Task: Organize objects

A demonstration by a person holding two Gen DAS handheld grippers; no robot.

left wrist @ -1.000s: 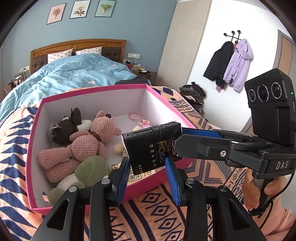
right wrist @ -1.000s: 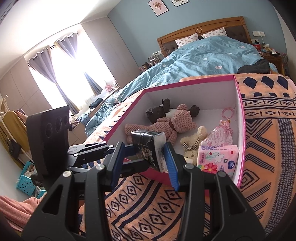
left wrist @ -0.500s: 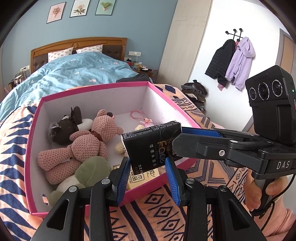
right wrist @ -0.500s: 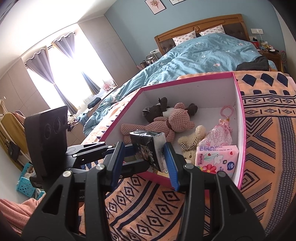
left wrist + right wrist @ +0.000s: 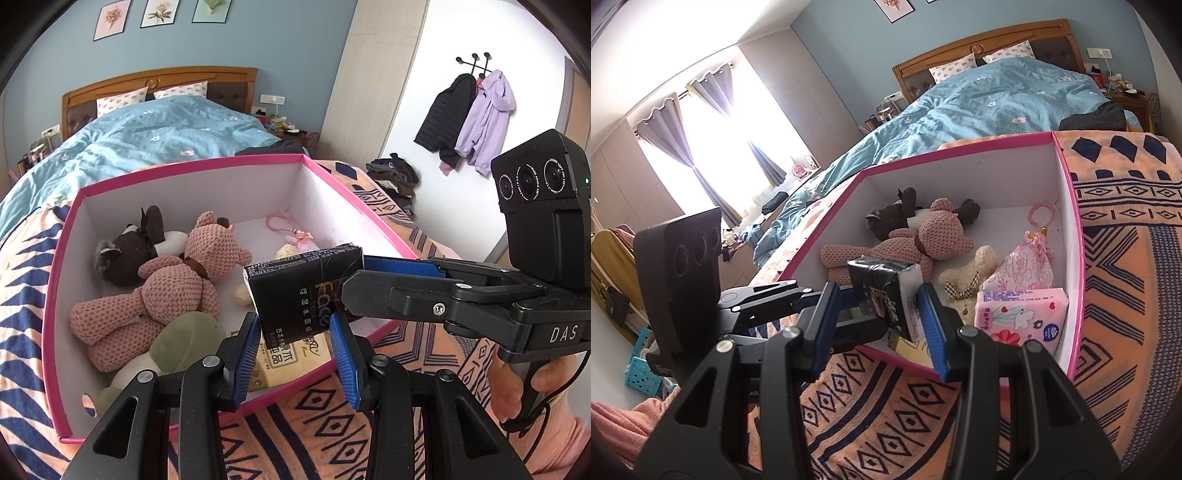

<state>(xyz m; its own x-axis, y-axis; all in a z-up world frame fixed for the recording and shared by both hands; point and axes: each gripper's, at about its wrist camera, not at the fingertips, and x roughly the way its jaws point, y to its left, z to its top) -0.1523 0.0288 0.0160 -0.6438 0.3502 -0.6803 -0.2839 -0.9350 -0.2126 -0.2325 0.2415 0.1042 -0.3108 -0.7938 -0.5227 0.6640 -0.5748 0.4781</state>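
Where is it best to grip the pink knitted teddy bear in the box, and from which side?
Probably pinch the pink knitted teddy bear across its torso, from above: the walls of the pink-rimmed cardboard box block sideways approaches, and it lies flat, torso uncovered.

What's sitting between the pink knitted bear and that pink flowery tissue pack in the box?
A small cream plush toy with a checked bow lies between the pink bear and the tissue pack, clearest in the right wrist view.
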